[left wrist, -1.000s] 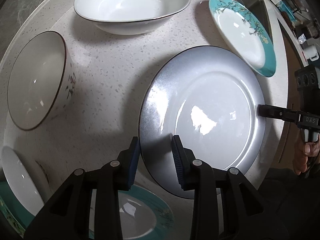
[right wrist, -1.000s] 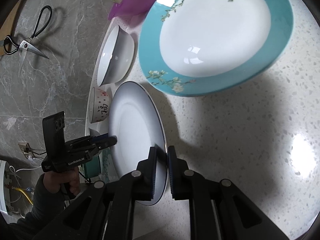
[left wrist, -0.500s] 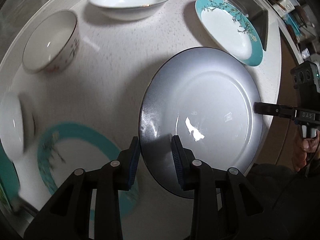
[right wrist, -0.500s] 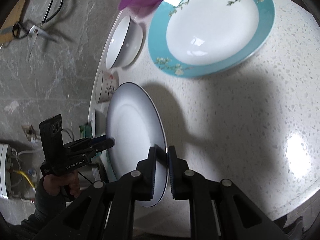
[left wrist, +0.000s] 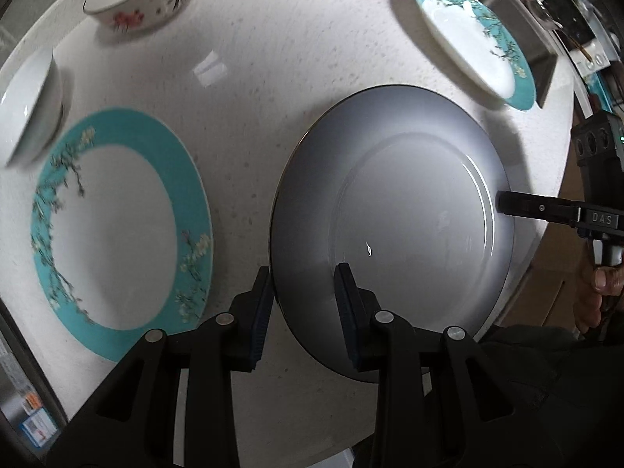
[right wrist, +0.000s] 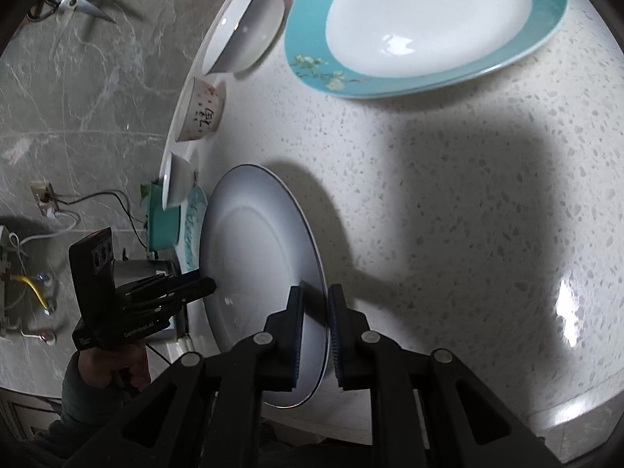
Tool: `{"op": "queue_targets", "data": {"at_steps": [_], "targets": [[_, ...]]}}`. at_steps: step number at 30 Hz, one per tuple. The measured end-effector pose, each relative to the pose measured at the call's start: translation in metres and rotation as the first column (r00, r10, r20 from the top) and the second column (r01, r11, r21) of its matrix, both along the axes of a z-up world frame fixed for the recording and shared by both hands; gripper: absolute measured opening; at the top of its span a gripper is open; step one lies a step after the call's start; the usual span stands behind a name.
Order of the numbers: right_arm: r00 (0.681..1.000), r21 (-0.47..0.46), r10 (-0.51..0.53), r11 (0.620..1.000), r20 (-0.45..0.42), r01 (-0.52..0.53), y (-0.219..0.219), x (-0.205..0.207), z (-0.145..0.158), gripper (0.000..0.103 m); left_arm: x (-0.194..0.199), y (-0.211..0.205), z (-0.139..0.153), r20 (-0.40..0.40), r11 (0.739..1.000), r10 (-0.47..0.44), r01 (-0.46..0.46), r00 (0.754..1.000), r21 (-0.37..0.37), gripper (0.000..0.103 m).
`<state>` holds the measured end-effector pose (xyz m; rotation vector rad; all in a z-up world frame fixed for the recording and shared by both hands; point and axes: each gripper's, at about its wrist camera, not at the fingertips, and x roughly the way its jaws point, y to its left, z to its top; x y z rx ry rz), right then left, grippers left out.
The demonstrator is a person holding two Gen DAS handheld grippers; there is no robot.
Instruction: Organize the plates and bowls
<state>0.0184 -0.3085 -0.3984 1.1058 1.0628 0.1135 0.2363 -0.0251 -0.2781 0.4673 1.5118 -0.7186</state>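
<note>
Left gripper (left wrist: 302,304) and "DAS"-marked right gripper (right wrist: 314,323) both clamped on grey plate (left wrist: 390,210) rim, teal-rimmed plate (left wrist: 113,230) at nine o'clock, character-painted bowl (left wrist: 144,4) at eleven o'clock

The desk (left wrist: 249,124) is a white speckled top with a rounded edge. On it lie a teal-rimmed plate (left wrist: 117,230) on the left in the left wrist view, a second teal plate (left wrist: 474,35) at the far right near the edge, and a flowered bowl (left wrist: 144,4) at the far left. A plain white bowl (left wrist: 31,109) stands at the left edge and another white bowl (right wrist: 243,27) at the far edge.
</note>
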Motion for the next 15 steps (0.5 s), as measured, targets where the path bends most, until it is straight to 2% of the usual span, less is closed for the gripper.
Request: {"op": "queue_targets", "data": {"at_steps": [12, 15], "targets": [[0.999, -0.046, 0.032, 0.998, -0.001, -0.032, 0.006, 0.013, -0.006, 0.015, 0.012, 0.006, -0.016, -0.001, 1.000, 0.026, -0.026, 1.000, 0.005, 0.031], [1.000, -0.052, 0.029, 0.998, 0.007, -0.029, 0.006, 0.013, -0.006, 0.015, 0.011, 0.007, -0.015, 0.026, 1.000, 0.029, -0.029, 0.999, 0.002, 0.031]]}}
